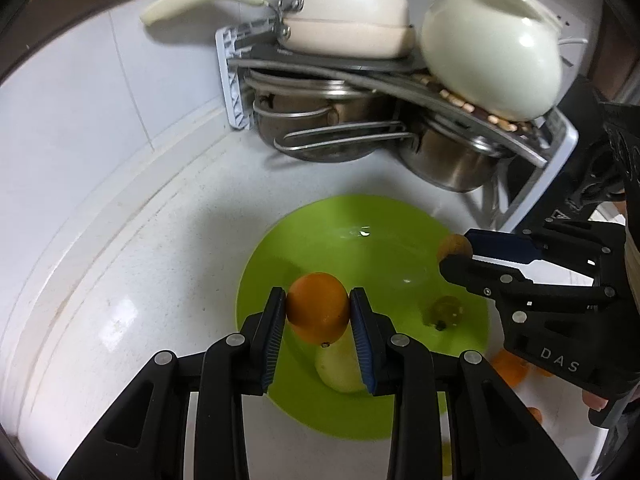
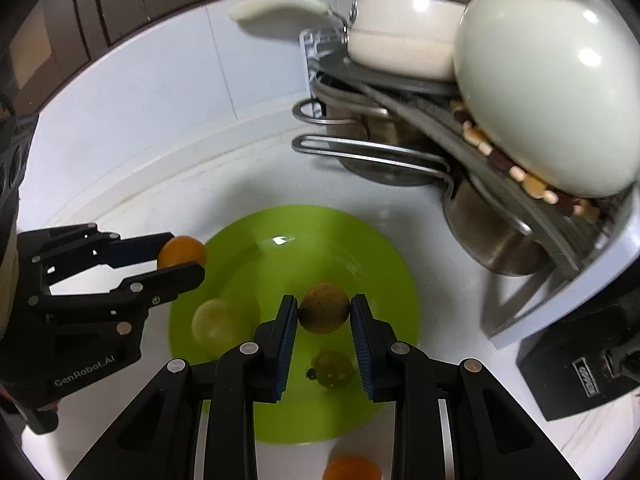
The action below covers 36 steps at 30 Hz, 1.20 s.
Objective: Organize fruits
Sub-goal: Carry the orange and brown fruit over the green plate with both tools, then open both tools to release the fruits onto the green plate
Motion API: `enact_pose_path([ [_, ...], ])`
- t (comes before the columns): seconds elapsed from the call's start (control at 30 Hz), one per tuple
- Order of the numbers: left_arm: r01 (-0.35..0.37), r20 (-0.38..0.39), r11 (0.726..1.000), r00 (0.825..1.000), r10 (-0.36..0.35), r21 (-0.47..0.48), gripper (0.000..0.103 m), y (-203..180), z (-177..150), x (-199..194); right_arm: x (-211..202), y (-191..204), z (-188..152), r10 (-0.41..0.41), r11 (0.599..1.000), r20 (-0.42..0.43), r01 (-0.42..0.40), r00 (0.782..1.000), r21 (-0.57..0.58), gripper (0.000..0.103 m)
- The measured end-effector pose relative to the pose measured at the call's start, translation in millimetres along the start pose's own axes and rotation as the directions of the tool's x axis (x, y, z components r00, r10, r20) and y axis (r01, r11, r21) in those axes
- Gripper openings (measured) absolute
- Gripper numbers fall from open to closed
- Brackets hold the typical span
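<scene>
Both grippers are loaded over the green plate [image 1: 260,272], likely for a drop-off. Left gripper [image 1: 318,312] is clamped on an orange [image 1: 318,306], pinched square between the pads near the tips. Right gripper [image 2: 325,312] is clamped on a duller brownish orange fruit [image 2: 324,308], also near the tips. On the plate below: a pale yellow fruit [image 2: 216,326] and a dark-spotted greenish one [image 2: 332,368]. Pot rack [image 1: 236,80] sits behind, clear of both.

Green plate [image 1: 280,248]: smooth glossy plastic, showing highlights. Countertop [image 1: 120,280]: white, smooth, faint sheen. Pots [image 1: 448,168]: brushed stainless metal. Kettle [image 1: 492,52]: glossy pale enamel-like finish. Gripper fingers [image 1: 272,332]: matt black plastic with ribbed blue pads. Orange [image 1: 318,306]: smooth, slightly dimpled.
</scene>
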<state>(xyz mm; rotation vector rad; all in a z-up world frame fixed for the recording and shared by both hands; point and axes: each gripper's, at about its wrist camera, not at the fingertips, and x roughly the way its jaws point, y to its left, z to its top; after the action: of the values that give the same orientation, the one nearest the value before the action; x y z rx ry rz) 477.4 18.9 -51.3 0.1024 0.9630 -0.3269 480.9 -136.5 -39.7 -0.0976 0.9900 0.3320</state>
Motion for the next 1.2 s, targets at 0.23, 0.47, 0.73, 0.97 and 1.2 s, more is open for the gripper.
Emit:
enact_pose_path([
  [0.23,0.005,-0.050,1.000,0.999,-0.005,0.006,0.033,6,3,27,21,-3,3,0.003,1.000,-0.046,-0.002,0.999,0.004,0.029],
  [0.47,0.016,-0.070,1.000,0.997,-0.015,0.005,0.033,7,2,37,30,-5,1,0.013,1.000,-0.067,-0.012,0.998,0.014,0.029],
  [0.73,0.008,-0.038,1.000,0.999,-0.008,-0.002,0.038,5,4,22,21,-6,0,0.027,0.999,-0.045,-0.025,0.999,0.033,0.030],
  [0.97,-0.027,0.061,0.999,0.998,0.025,0.025,0.049,-7,-7,-20,-17,0,-9,0.018,0.999,0.028,-0.019,0.999,0.033,0.030],
  [1.2,-0.055,0.165,0.997,0.985,0.046,0.050,0.067,-23,-23,-70,-65,6,-27,0.009,0.999,0.112,-0.012,0.994,0.032,0.038],
])
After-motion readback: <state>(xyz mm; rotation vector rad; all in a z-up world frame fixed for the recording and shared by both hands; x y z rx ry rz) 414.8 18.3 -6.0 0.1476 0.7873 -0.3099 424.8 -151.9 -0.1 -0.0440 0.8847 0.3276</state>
